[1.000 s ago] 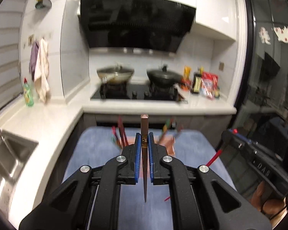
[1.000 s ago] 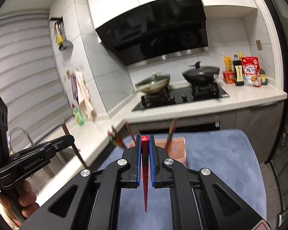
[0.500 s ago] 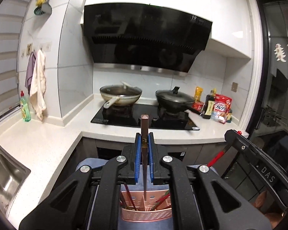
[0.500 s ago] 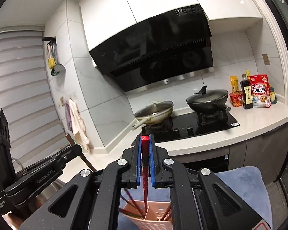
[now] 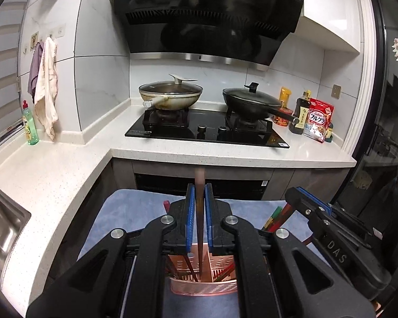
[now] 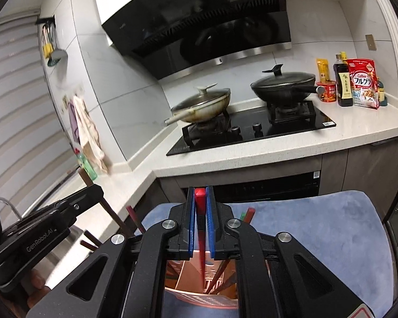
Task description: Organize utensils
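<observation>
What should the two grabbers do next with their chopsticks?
Probably lower both a little, then let go. The left gripper pinches a brown chopstick and the right gripper a red chopstick, both tips already inside the pink holder.

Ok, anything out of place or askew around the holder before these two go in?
Nothing is spilled or damaged. The chopsticks already in the pink holder lean at mixed angles rather than upright. The left gripper grips a brown chopstick, the right gripper a red one.
</observation>
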Demonstrator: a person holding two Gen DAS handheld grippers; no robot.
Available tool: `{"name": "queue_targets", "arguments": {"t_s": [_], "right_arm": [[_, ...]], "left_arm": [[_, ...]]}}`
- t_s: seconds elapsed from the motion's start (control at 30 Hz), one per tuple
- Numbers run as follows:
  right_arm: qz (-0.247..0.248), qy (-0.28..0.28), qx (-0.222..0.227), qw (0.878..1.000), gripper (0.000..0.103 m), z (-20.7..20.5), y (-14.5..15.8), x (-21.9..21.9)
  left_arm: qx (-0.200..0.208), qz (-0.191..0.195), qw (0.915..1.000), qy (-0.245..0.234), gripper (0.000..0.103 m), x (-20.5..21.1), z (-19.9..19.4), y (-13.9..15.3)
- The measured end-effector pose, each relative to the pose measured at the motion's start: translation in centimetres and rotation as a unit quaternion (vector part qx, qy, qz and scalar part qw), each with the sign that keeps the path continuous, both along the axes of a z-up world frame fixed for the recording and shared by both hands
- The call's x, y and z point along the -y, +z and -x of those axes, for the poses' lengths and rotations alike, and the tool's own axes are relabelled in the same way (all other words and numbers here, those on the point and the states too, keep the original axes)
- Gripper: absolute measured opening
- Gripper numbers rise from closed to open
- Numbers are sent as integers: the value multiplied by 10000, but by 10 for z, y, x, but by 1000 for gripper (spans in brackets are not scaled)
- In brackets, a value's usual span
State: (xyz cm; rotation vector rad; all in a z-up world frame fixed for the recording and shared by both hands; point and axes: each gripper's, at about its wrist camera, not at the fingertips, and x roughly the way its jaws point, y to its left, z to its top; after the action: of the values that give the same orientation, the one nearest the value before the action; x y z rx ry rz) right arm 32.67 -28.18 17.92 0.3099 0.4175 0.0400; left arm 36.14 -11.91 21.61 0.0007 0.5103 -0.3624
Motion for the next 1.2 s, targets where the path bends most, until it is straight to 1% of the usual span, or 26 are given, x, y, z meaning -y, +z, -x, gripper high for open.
{"name": "queue_targets", "arguments": {"t_s": [0.03, 0.07, 0.1, 0.13, 0.17, 0.2, 0.3, 0.33, 0.37, 0.43, 0.53, 0.6, 0.73, 0.83, 0.97, 1.2], "right_arm": [[41, -15, 11, 10000, 14, 1, 1, -1], [64, -32, 48, 10000, 20, 3, 4, -2], [39, -39, 109, 9999, 24, 7, 7, -2], [7, -42, 137, 9999, 30, 10, 10, 0], [-38, -40, 177, 9998, 34, 15, 13, 1], [-34, -51, 187, 9998, 34, 20, 15, 1], [150, -76, 157, 9997, 35, 34, 20, -3], [209, -88, 140, 9996, 38, 38, 21, -4], [301, -95, 104, 9994, 45, 44, 21, -6], [371, -124, 50, 9992, 49, 53, 21, -6], [440, -191, -99, 9988, 49, 68, 20, -4], [407, -190, -187, 9988, 49, 79, 17, -4], [551, -243, -313, 9977, 49, 99, 10, -9], [613, -242, -457, 9968, 50, 113, 2, -16], [553, -230, -577, 9965, 50, 132, -8, -21], [507, -289, -725, 9957, 51, 160, -21, -30]], "left_arm": [[13, -48, 10000, 41, 9, 1, 1, -1], [31, -89, 9999, 41, 10, 2, 2, -1], [66, -143, 9999, 61, 16, 3, 5, -1], [85, -178, 9998, 84, 21, 4, 7, 0], [118, -235, 9996, 118, 34, 5, 11, 0], [165, -271, 9994, 157, 42, 5, 15, 1], [261, -413, 9986, 217, 42, 4, 29, 1], [242, -431, 9986, 210, 42, 4, 34, 1], [212, -459, 9984, 234, 42, 3, 36, 0], [152, -522, 9982, 263, 42, 1, 43, -3], [57, -641, 9974, 325, 43, -2, 53, -8], [8, -648, 9973, 352, 43, -6, 62, -11], [-61, -668, 9970, 385, 43, -12, 78, -16], [-108, -709, 9967, 385, 46, -15, 91, -20], [-109, -797, 9959, 418, 54, -18, 110, -27], [-314, -819, 9954, 393, 56, -25, 131, -43]]}}
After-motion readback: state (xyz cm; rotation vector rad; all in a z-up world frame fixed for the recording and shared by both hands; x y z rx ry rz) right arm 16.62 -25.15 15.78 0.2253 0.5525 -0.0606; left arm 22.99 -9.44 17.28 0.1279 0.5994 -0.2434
